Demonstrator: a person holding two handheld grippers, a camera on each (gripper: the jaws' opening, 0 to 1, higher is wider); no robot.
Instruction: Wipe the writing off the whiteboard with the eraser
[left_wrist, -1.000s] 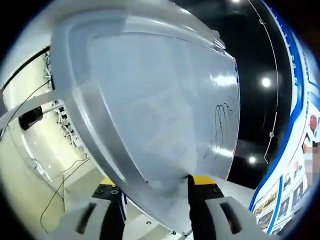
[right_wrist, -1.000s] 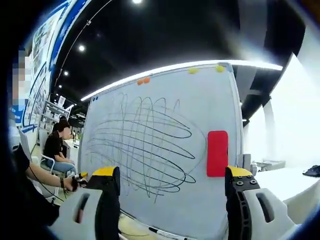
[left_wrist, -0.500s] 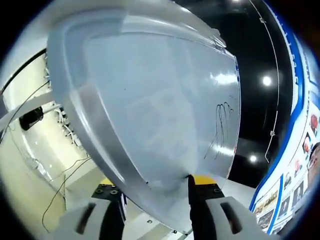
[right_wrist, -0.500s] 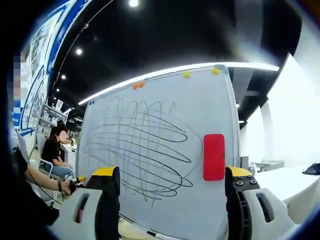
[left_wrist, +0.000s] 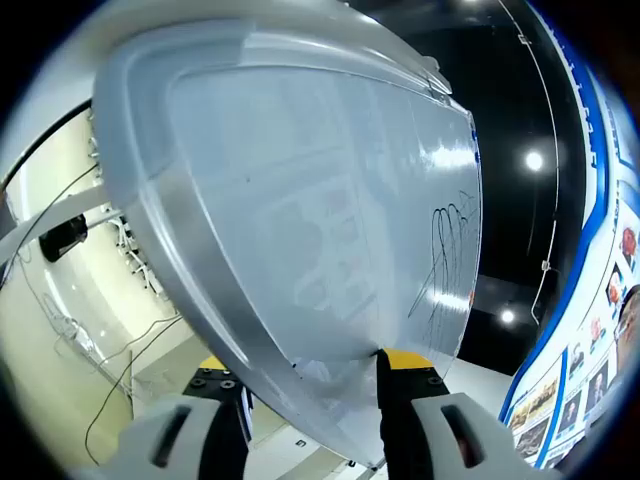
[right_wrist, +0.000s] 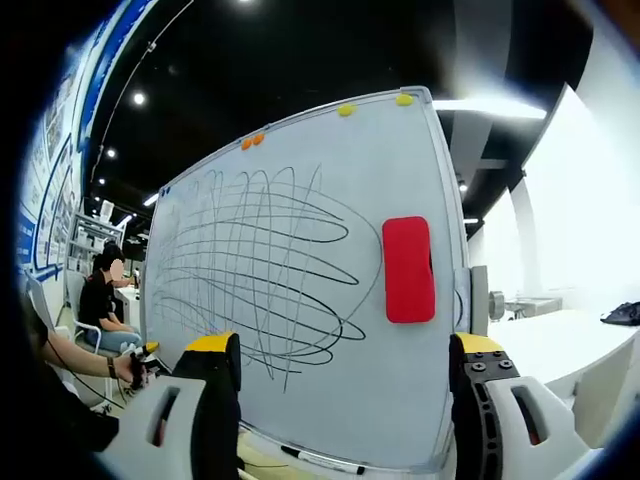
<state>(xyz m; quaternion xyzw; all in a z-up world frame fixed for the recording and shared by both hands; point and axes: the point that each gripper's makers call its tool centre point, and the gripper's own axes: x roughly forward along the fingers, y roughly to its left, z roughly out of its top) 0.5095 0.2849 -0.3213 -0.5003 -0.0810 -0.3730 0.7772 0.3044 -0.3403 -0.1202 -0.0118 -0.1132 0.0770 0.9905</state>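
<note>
Right gripper: jaws spread wide, empty, facing the whiteboard. Black looping scribble, not legible as words, covers the board's left and centre. Red eraser sits upright near the right edge. Left gripper: jaws clenched on the whiteboard's frame edge.

The right gripper view faces the whiteboard nearly head-on from a short way back, scribbles across frame centre. The left gripper view sits hard against the same whiteboard's edge, looking along its surface, scribbles at centre right.
</note>
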